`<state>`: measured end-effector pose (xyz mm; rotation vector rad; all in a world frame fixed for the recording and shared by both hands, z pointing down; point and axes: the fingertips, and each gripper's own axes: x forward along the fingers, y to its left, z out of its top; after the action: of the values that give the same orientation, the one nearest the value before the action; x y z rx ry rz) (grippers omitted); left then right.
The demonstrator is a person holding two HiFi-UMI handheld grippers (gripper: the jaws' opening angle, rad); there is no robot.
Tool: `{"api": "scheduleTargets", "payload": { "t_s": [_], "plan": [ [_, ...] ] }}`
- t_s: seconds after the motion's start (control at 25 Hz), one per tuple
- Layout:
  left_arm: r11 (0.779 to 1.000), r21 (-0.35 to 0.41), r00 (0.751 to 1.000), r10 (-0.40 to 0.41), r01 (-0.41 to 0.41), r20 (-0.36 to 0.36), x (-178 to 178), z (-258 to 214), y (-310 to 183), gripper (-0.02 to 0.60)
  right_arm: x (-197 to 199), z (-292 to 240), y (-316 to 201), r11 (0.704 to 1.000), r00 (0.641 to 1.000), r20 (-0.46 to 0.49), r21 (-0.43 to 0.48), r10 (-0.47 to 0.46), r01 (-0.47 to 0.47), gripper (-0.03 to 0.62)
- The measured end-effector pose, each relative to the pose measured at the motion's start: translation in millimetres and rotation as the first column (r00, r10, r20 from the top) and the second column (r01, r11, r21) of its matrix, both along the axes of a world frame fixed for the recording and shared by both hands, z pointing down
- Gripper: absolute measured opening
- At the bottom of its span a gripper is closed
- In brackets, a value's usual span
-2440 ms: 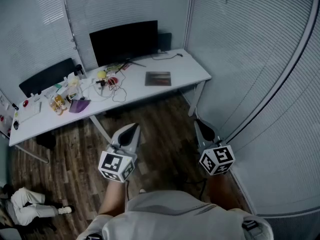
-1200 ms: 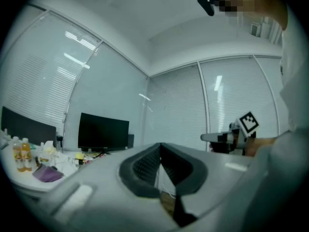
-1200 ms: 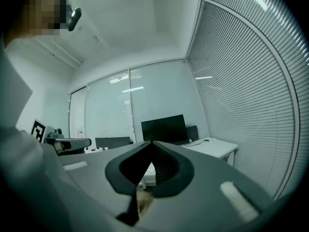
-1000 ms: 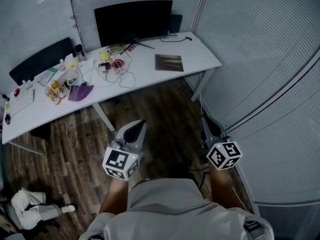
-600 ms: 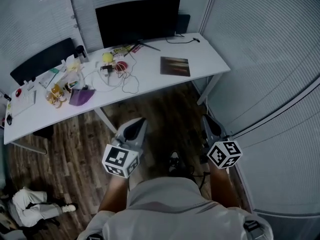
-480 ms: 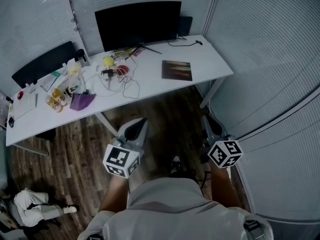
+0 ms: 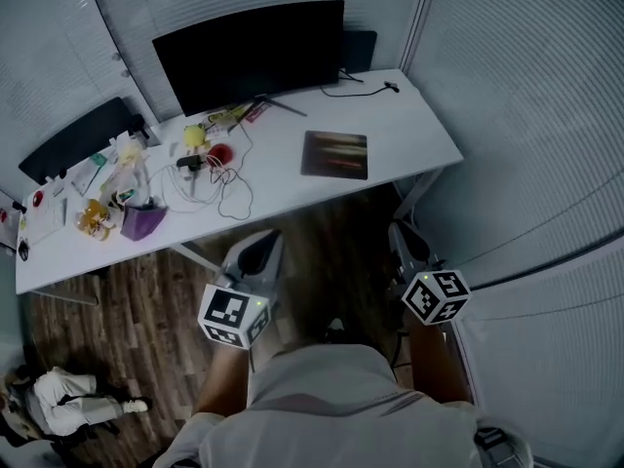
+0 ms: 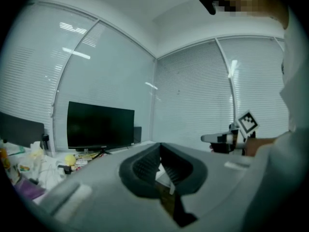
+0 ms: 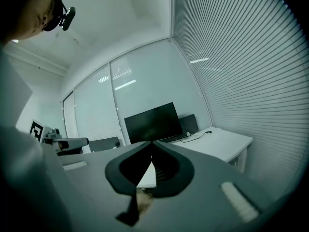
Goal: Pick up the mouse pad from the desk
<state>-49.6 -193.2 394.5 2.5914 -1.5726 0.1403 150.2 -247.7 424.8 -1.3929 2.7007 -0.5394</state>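
Observation:
The mouse pad [image 7: 334, 154], a dark rectangle with brownish streaks, lies flat on the right half of the white desk [image 7: 409, 130] in the head view. My left gripper [image 7: 268, 236] hovers over the wooden floor in front of the desk, shut and empty. To its right, my right gripper [image 7: 399, 230] is level with it near the desk's right leg, also shut with nothing held. Both point toward the desk and stay short of its front edge. In the left gripper view the jaw tips [image 8: 160, 144] meet; in the right gripper view the tips [image 9: 152, 142] meet too.
A black monitor [image 7: 249, 55] stands at the back of the desk. Cables, a yellow ball [image 7: 195, 136], a red object [image 7: 219, 153], a purple pouch [image 7: 143, 220] and small clutter fill the desk's left half. A dark chair [image 7: 83, 144] sits behind. Blinds wall the right side.
The desk and mouse pad have come nearer and lower in the head view as the person walked forward. Both grippers kept their pose, shut, ahead of the body.

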Motion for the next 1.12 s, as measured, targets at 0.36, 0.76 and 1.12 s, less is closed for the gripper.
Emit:
{"api": "scheduleTargets", "payload": {
  "t_s": [0.36, 0.76, 1.12],
  "plan": [
    [0.998, -0.053, 0.998, -0.036, 0.038, 0.043, 48, 22, -83, 0.003, 49, 31, -87, 0.999, 1.0, 0.027, -0.052, -0.008, 0.01, 0.006],
    [0.996, -0.089, 1.0, -0.026, 0.026, -0.008, 28, 53, -183, 0.003, 28, 58, -173, 0.995, 1.0, -0.028, -0.102, -0.011, 0.008, 0.006],
    [0.993, -0.109, 0.999, -0.041, 0.039, -0.025, -51, 69, -302, 0.003, -58, 57, -289, 0.994, 0.991, -0.132, -0.109, -0.034, 0.019, 0.006]
  ]
}}
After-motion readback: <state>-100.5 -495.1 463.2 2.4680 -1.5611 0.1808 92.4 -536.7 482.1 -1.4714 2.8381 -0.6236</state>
